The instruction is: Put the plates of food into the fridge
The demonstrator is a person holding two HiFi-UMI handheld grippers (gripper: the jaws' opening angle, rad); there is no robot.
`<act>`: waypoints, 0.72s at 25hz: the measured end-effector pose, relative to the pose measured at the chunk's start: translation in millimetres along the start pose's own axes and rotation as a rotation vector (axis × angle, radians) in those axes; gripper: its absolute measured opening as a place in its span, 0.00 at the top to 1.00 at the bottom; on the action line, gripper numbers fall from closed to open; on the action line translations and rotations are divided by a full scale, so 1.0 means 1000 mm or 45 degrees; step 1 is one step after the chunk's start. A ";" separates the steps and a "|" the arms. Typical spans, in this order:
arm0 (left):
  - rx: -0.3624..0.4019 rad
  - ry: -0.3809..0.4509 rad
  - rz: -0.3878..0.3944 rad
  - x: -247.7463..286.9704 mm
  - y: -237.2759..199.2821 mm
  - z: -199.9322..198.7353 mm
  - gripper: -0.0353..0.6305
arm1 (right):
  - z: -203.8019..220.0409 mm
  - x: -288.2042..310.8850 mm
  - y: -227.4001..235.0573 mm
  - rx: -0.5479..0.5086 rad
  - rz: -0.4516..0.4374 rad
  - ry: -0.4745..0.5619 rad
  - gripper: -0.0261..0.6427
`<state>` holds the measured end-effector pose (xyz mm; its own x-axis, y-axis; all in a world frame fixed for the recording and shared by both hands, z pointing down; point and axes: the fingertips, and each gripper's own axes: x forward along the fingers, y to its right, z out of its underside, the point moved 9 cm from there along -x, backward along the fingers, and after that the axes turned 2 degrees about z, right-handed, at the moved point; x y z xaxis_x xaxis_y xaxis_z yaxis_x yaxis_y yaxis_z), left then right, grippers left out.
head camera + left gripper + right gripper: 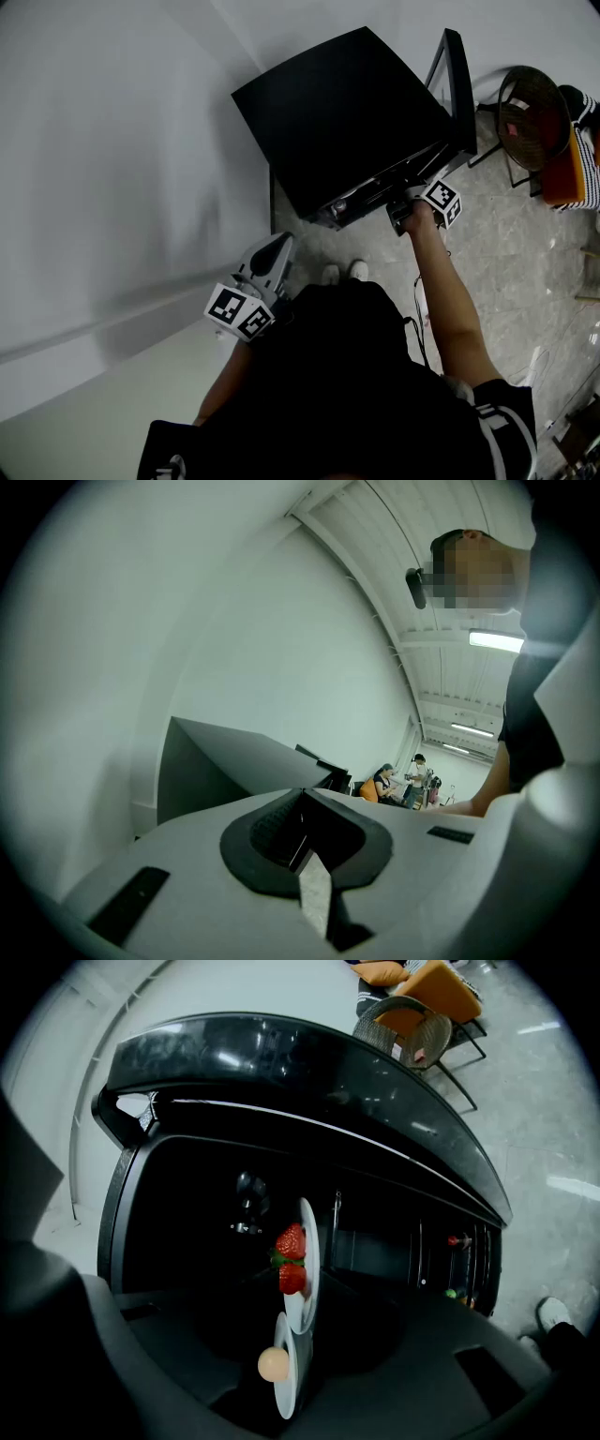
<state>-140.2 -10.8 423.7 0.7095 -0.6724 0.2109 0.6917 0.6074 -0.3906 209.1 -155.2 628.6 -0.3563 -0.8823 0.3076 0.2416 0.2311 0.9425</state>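
Fingers of my right gripper (403,202): spread wide, gripping nothing. They're black against a black interior, so the pads themselves are hard to pick out. Near plate (289,1382) shows edge-on in the gap between them, with a pale round ball (273,1364) on it. Can't tell if its rim touches a pad. Far plate (306,1274) is just beyond it, carrying two strawberries (291,1241); whether the two plates touch is unclear. Both are inside the open fridge (347,112). The shelf under them is lost in the dark. Small red and green bits on the door (469,1269) shelves, off to one side of the fingers: too small to name. In the head view the fridge top hides both plates, and the fingertips are cut off at its front edge.

Left gripper (277,251): fingers closed together, nothing between them. It's near my body, well apart from the fridge, aimed up at the white wall (281,649).

Wicker chair (530,103) past the door is partly cut off by the frame.
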 end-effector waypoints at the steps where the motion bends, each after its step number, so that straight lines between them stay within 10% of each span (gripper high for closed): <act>1: 0.006 0.004 0.008 0.001 0.000 -0.001 0.91 | 0.000 -0.002 0.001 0.001 0.008 0.011 0.76; 18: -0.002 0.040 0.067 -0.010 0.004 0.001 0.91 | 0.029 -0.058 -0.020 -0.373 -0.051 -0.010 0.75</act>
<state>-144.2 -1.5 421.0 0.7404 -0.6524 0.1617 0.6532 0.6417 -0.4021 199.3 -96.7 595.3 -0.3774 -0.8849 0.2730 0.4773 0.0667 0.8762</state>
